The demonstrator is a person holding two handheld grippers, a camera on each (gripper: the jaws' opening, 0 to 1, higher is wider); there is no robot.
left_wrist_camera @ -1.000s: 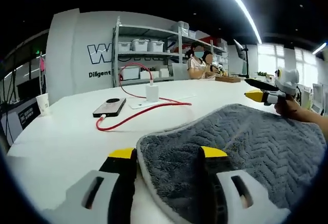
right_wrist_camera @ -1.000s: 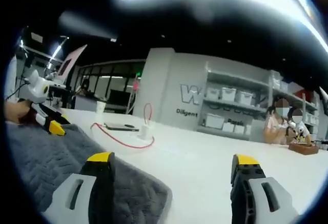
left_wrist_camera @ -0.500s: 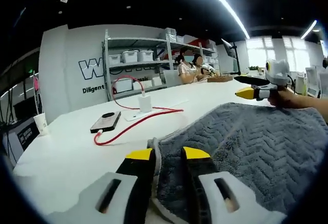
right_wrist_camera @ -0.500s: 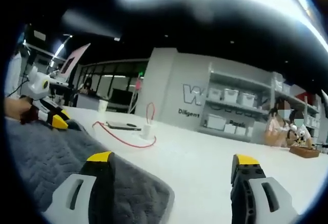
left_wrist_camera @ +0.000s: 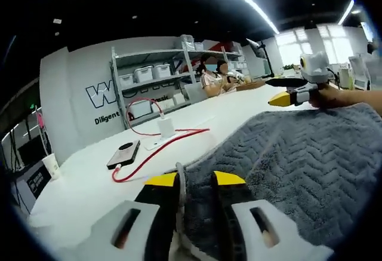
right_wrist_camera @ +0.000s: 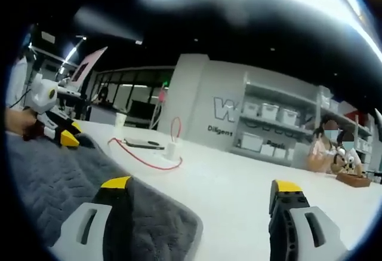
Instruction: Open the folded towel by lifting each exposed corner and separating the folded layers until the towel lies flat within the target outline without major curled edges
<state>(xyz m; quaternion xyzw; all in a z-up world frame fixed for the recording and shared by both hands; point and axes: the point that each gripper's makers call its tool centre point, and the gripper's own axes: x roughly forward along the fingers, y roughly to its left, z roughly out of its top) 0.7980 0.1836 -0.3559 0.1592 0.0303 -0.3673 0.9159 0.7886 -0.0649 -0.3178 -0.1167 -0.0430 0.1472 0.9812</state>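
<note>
A grey towel (left_wrist_camera: 298,153) with a zigzag weave lies on the white table (left_wrist_camera: 89,177). My left gripper (left_wrist_camera: 195,180) is shut on the towel's near corner, its yellow-tipped jaws pinching the light hem. In the right gripper view the towel (right_wrist_camera: 54,177) spreads over the lower left. My right gripper (right_wrist_camera: 203,190) stands open, its left jaw over the towel's corner and its right jaw over bare table. The right gripper (left_wrist_camera: 292,91) also appears at the towel's far edge in the left gripper view. The left gripper (right_wrist_camera: 57,131) appears at the far left of the right gripper view.
A phone (left_wrist_camera: 123,153) with a red cable (left_wrist_camera: 161,147) and a white charger (left_wrist_camera: 166,126) lies on the table. A paper cup (left_wrist_camera: 51,165) stands at the left edge. Shelves with bins (left_wrist_camera: 149,76) line the back wall, where two people (left_wrist_camera: 212,79) sit.
My left gripper has shut on the towel's corner and lifted it a little. The left gripper view has tilted. My right gripper stays open in place.
</note>
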